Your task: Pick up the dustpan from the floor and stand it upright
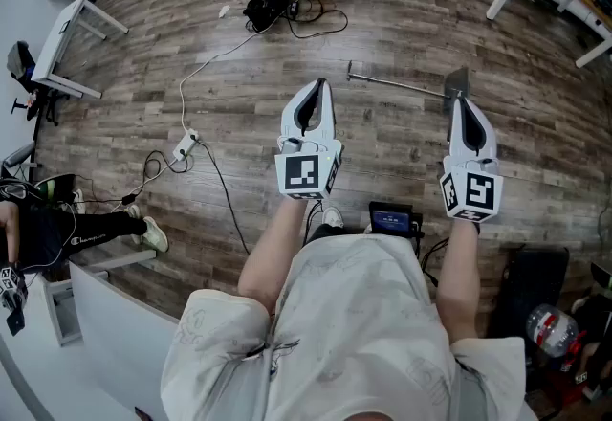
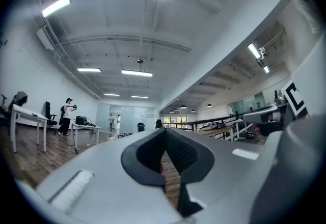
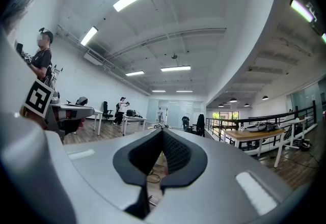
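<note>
Grey dustpan [image 1: 456,81] flat on floor [image 1: 402,27]

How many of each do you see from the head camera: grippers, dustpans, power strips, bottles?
Grippers: 2, the left gripper and the right gripper
Dustpan: 1
Power strip: 1
Bottle: 1
Total: 5

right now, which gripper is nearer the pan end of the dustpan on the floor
Right. In the head view the right gripper sits at the pan end of the dustpan; the left gripper is beside the handle's free end, away from the pan.
</note>
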### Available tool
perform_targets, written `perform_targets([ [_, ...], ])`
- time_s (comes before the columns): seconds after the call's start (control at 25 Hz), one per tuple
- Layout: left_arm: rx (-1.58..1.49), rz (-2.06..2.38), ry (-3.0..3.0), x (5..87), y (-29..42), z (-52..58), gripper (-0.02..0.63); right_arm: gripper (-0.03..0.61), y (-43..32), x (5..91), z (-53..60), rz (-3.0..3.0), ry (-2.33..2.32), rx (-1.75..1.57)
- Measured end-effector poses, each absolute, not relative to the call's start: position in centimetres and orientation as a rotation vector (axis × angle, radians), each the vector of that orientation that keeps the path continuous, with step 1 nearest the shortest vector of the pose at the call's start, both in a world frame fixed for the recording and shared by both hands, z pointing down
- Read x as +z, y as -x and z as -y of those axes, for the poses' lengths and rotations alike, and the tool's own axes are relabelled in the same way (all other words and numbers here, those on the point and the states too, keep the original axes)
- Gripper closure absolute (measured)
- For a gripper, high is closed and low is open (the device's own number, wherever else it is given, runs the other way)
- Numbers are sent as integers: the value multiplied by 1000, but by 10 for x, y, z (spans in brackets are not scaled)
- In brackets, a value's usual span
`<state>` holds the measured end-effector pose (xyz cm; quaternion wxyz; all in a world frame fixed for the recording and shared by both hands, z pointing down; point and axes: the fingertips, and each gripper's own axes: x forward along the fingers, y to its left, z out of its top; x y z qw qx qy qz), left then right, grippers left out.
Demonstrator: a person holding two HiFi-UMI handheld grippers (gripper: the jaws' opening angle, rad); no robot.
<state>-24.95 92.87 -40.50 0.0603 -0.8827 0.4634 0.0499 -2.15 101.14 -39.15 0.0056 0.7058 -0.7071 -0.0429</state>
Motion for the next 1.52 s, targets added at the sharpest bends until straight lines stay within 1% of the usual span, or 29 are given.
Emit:
perform_targets([
  [0.28,145,-1398,2684,-411,253,-942,595,574,32,-395,-1019,2224,-2201,-120],
  [0.56,130,-1419,2674,-420,216,-964,595,574,-1,-400,-1036,2267,-2169,-115],
  [0.8,116,-1455,2664,-418,151,-998,595,572,-59,-396,-1064,2326,-2130,-106],
  [1.04,85,-1466,2658,-390,89,-1016,595,572,-116,-371,-1076,2360,-2101,-101],
  [1.16,87,-1466,2659,-379,71,-1019,595,572,-134,-359,-1078,2363,-2099,-92],
  [1.32,99,-1463,2671,-374,76,-989,595,572,-125,-354,-1049,2347,-2081,-91],
  [1.52,125,-1437,2676,-368,129,-931,595,572,-69,-347,-998,2314,-2077,-96],
])
